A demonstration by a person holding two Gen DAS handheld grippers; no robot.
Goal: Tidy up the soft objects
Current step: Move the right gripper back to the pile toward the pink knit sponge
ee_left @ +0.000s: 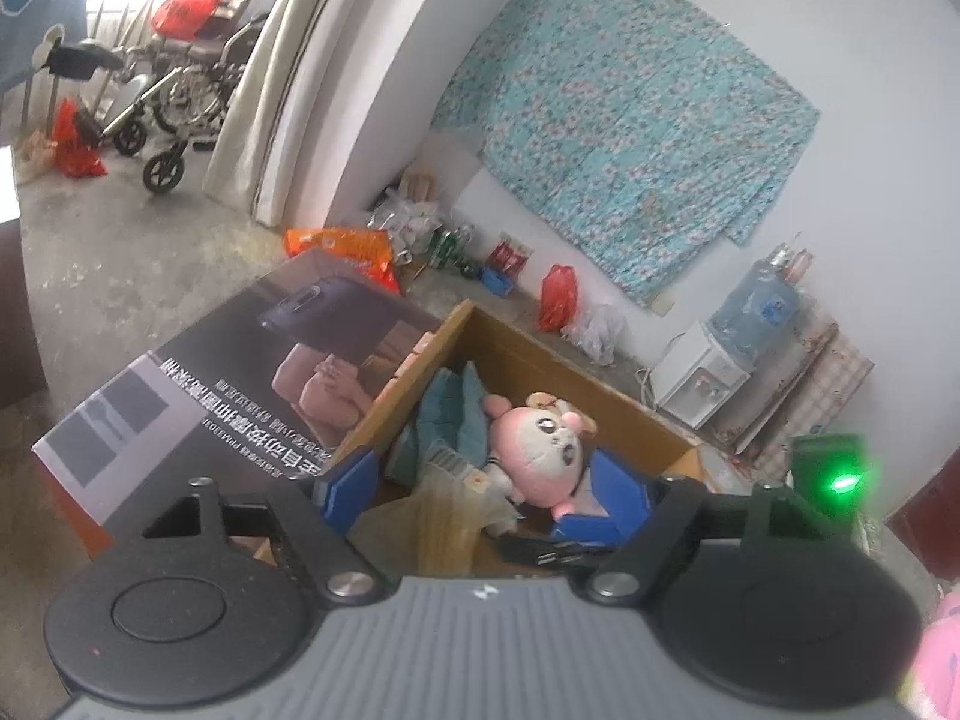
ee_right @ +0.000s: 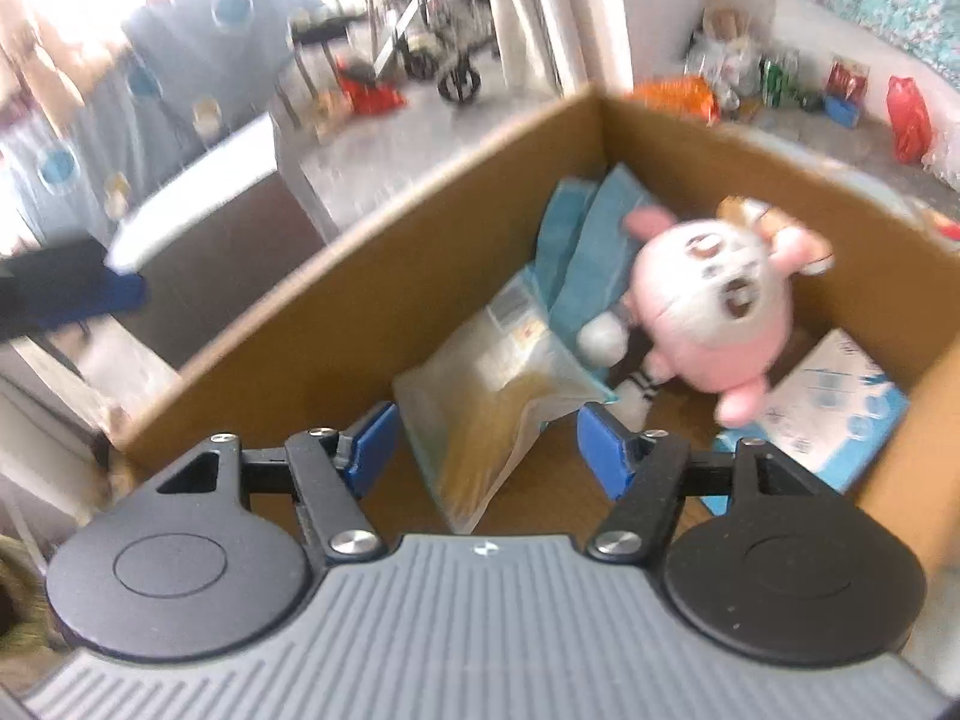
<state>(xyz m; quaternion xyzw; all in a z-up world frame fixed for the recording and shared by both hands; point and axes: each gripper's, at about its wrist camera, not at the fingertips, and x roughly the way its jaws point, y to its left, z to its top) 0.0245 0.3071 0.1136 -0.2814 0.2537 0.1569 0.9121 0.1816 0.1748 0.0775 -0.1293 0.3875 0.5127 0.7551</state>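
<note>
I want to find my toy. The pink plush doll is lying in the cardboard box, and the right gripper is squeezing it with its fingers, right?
Not quite. The pink plush doll does lie in the cardboard box, but the right gripper is not squeezing it. The right wrist view shows its blue fingers apart, empty, short of the doll.

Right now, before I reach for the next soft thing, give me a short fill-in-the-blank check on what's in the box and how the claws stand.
1. The pink plush toy lies inside the cardboard ____.
2. Under the toy's head end is a folded cloth coloured ____.
3. The right claw stands ____, with nothing held.
4. The flat blue-and-white carton rests in the box's ____ corner in the right wrist view.

Missing words: box; teal; open; right
</note>
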